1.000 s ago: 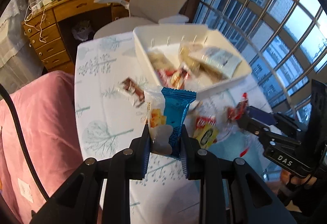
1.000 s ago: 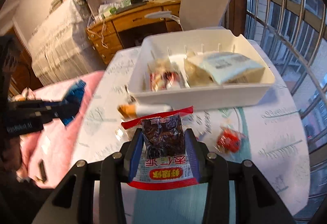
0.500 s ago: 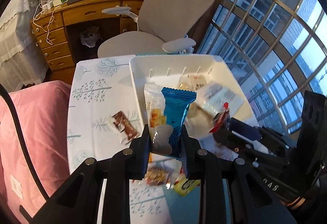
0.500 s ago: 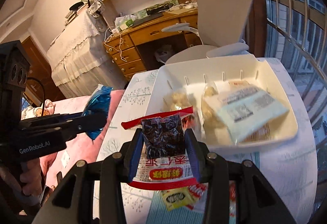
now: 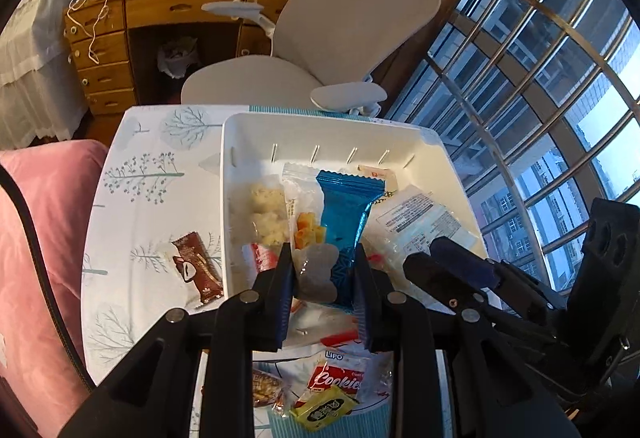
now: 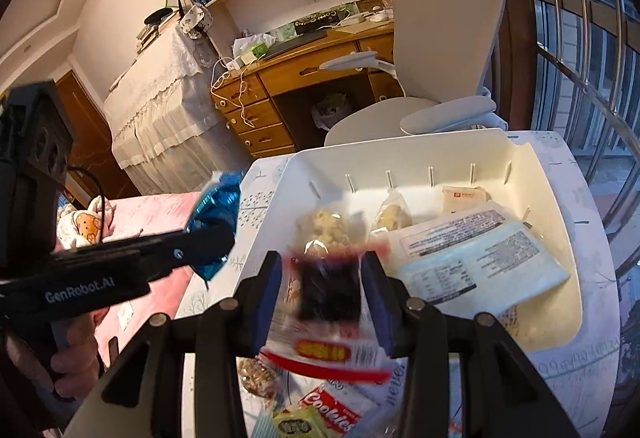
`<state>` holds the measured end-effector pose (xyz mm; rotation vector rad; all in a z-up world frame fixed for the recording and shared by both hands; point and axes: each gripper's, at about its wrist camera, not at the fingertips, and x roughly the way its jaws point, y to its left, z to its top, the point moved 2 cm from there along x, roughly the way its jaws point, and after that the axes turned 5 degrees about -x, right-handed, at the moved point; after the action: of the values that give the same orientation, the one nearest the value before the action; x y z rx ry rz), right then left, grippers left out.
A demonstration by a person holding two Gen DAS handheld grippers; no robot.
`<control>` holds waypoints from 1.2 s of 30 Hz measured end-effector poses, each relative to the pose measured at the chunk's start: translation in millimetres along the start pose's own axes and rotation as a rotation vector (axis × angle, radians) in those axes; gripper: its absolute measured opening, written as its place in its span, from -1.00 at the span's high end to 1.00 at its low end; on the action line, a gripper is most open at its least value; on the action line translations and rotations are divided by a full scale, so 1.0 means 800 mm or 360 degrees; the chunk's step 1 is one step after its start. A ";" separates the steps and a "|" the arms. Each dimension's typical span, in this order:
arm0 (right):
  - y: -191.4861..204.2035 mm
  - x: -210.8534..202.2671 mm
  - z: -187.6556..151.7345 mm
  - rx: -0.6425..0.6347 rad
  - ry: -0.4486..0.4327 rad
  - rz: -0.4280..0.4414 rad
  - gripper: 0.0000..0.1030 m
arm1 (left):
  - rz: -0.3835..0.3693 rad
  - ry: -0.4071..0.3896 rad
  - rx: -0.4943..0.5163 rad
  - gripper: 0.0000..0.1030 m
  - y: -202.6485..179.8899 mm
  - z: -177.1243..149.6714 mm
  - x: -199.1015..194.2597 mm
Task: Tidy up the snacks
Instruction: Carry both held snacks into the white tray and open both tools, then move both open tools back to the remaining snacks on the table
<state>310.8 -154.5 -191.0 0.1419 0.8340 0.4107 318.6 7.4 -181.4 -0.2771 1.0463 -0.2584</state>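
Observation:
My left gripper (image 5: 323,270) is shut on a blue snack packet (image 5: 346,214) together with a clear packet of yellow bits (image 5: 306,206), held above the near edge of the white bin (image 5: 444,154). My right gripper (image 6: 324,286) holds a red-edged packet of dark snack (image 6: 326,298) between its pads over the bin's near wall (image 6: 280,206); the packet is motion-blurred, so I cannot tell if the pads still grip it. The bin holds several packets, including a large pale flat one (image 6: 480,258). The left gripper also shows in the right wrist view (image 6: 216,238).
A brown chocolate bar (image 5: 196,270) lies on the tree-print tablecloth left of the bin. A red cookies pack (image 5: 340,378) and a yellow packet (image 5: 322,408) lie near the front. A grey chair (image 5: 320,38) stands behind the table, pink bedding (image 5: 36,258) to the left.
Both grippers have moved forward over the bin with their packets. The right gripper's packet now looks blurred and lower between the pads.

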 end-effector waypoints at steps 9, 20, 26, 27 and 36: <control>-0.028 0.009 -0.013 0.0128 0.0101 -0.0009 0.02 | 0.0054 0.0054 -0.0105 -0.32 0.014 -0.007 0.013; -0.026 -0.032 -0.033 0.0283 0.0057 -0.0111 -0.16 | 0.0014 0.0103 -0.0076 -0.40 0.025 -0.033 -0.024; -0.022 -0.055 -0.059 0.0420 0.0042 -0.0207 -0.20 | -0.0041 0.0130 -0.0050 -0.50 0.030 -0.060 -0.050; -0.021 -0.059 -0.064 0.0443 0.0044 -0.0220 -0.20 | -0.0051 0.0137 -0.0044 -0.50 0.032 -0.066 -0.054; -0.006 -0.086 -0.123 0.0677 0.0041 -0.0345 -0.20 | -0.0117 0.0221 -0.0025 -0.60 0.054 -0.104 -0.076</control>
<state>198.3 -190.5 -210.6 0.4362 0.9438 0.0266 220.3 60.2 -185.9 -0.3160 1.1769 -0.3395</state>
